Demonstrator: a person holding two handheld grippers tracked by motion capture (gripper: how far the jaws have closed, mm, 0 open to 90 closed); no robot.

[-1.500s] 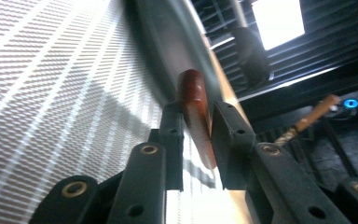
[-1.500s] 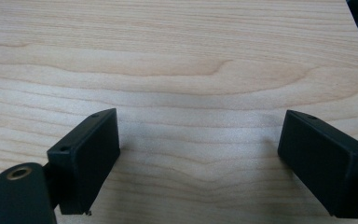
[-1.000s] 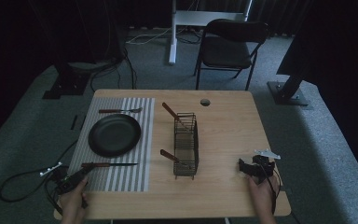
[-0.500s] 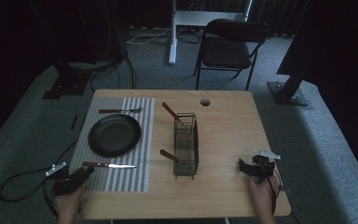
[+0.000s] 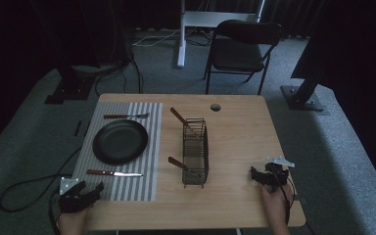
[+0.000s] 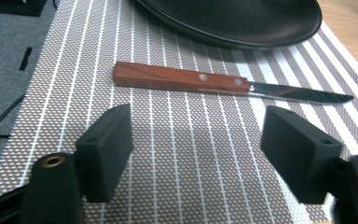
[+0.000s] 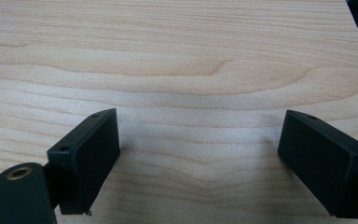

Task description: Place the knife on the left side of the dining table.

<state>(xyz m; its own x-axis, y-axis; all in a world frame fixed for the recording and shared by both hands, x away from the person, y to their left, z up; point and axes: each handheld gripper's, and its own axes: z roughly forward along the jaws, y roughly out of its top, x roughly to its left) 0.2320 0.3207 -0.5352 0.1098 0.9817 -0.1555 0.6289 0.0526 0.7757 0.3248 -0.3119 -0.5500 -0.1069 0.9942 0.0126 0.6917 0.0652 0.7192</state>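
1. Knife point(image 6: 223, 85) is the thing nearest the left gripper; the rest runs from the biggest thing down to it.
2. The table point(image 5: 245, 132) is pale wood with a small round hole near its far edge.
3. A striped placemat point(image 5: 142, 188) covers the table's left part, grey and white, running from the far side to the near edge.
4. A black plate point(image 5: 120, 141) sits in the middle of the placemat.
5. A wire basket point(image 5: 196, 152) stands upright near the table's centre, just right of the placemat, with two wooden handles sticking out of it.
6. The left gripper point(image 5: 81, 195) hovers at the near left corner of the placemat, its jaws wide apart and just opened further, with nothing between them. In the left gripper view the knife lies beyond the jaw tips, apart from them.
7. The right gripper point(image 5: 263, 177) rests near the table's near right corner, jaws spread wide over bare wood, holding nothing.
8. A fork point(image 5: 126, 116) lies on the placemat beyond the plate.
9. The knife point(image 5: 113, 173) lies flat on the placemat, just on the near side of the plate, wooden handle to the left and blade pointing right.
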